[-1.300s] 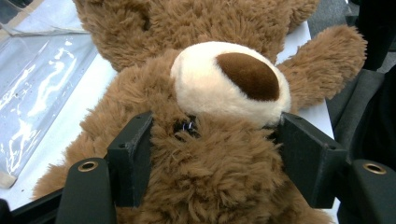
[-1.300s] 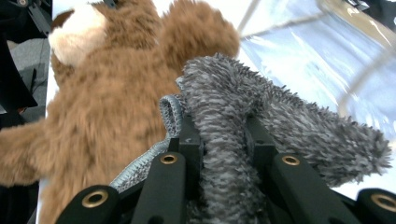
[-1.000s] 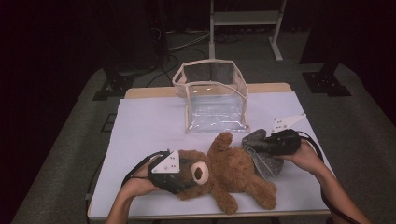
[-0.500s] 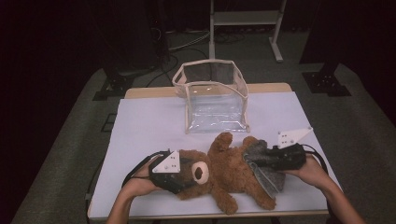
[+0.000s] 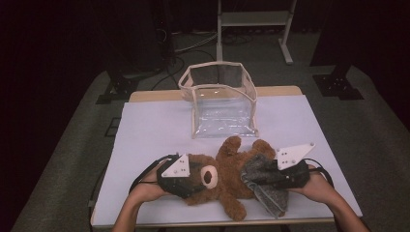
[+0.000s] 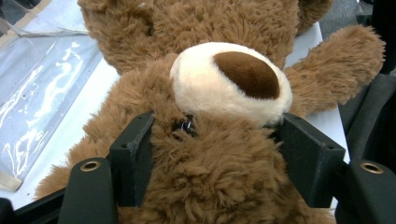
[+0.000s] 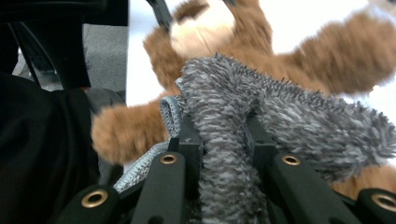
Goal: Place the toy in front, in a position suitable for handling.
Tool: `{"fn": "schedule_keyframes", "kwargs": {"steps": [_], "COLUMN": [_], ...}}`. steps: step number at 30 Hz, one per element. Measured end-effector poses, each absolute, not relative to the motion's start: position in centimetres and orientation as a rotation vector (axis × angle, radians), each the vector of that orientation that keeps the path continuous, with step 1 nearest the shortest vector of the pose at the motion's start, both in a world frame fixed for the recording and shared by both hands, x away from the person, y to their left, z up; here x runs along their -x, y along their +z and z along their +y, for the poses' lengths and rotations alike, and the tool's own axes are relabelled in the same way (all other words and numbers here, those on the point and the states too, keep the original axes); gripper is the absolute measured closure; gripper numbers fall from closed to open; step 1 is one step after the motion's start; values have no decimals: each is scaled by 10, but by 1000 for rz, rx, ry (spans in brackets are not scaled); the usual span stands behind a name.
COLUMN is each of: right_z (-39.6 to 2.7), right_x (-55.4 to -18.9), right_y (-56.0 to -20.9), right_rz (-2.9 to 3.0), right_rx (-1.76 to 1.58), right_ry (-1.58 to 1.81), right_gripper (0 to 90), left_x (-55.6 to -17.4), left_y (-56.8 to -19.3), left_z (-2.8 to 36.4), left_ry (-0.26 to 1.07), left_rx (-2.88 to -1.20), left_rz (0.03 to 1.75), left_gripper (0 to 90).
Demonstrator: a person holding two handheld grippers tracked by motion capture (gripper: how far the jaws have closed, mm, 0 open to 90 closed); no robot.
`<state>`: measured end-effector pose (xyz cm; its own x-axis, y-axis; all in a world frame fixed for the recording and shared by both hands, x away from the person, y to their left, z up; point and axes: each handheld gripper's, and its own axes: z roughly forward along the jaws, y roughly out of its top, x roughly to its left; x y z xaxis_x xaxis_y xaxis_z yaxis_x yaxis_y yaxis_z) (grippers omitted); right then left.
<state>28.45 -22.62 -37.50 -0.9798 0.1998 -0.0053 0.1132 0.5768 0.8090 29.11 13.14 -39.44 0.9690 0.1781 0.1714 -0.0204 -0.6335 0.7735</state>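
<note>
A brown teddy bear [image 5: 227, 169] lies on its back on the white table cover [image 5: 154, 130], head to the left. My left gripper [image 5: 196, 178] is shut on its head; in the left gripper view the black pads [image 6: 133, 163] press into the fur on both sides below the cream muzzle [image 6: 231, 81]. My right gripper [image 5: 263, 178] is shut on a grey fuzzy cloth [image 5: 270, 191], which lies over the bear's right side. In the right gripper view the cloth [image 7: 289, 116] bunches between the jaws of the right gripper [image 7: 224, 140], with the bear [image 7: 205, 32] blurred beyond it.
A clear plastic box [image 5: 220, 104] with beige trim stands open at the back middle of the table. The table's front edge [image 5: 203, 223] runs just under both forearms. A metal stand [image 5: 254, 21] is on the dark floor behind.
My right gripper has carried the grey cloth toward the near edge and onto the bear's body. The left gripper and the bear's head have stayed put.
</note>
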Motion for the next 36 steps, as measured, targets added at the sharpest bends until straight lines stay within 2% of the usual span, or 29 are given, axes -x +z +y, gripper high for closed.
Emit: {"fn": "schedule_keyframes", "kwargs": {"steps": [5, 13, 19, 29, 36], "right_z": [-249, -217, -218, -246, -243], "right_x": [-282, -278, -278, -272, -273], "right_y": [-386, -369, -383, -402, -389], "right_rz": [2699, 2691, 2714, 2718, 2684], "right_rx": [-377, -211, -231, -352, -347], "right_ry": [1343, 1364, 1327, 1275, 1317], "right_gripper": [732, 732, 737, 743, 742], "left_x": [-294, -298, -297, -293, -298], "left_y": [-391, -390, -389, -378, -391], "left_z": [116, 108, 116, 142, 145], "left_ry": [304, 298, 293, 315, 265], "left_rx": [-2269, -2267, -2259, -2236, -2238], "left_rz": [85, 93, 84, 83, 129], "left_gripper": [329, 331, 328, 328, 343]}}
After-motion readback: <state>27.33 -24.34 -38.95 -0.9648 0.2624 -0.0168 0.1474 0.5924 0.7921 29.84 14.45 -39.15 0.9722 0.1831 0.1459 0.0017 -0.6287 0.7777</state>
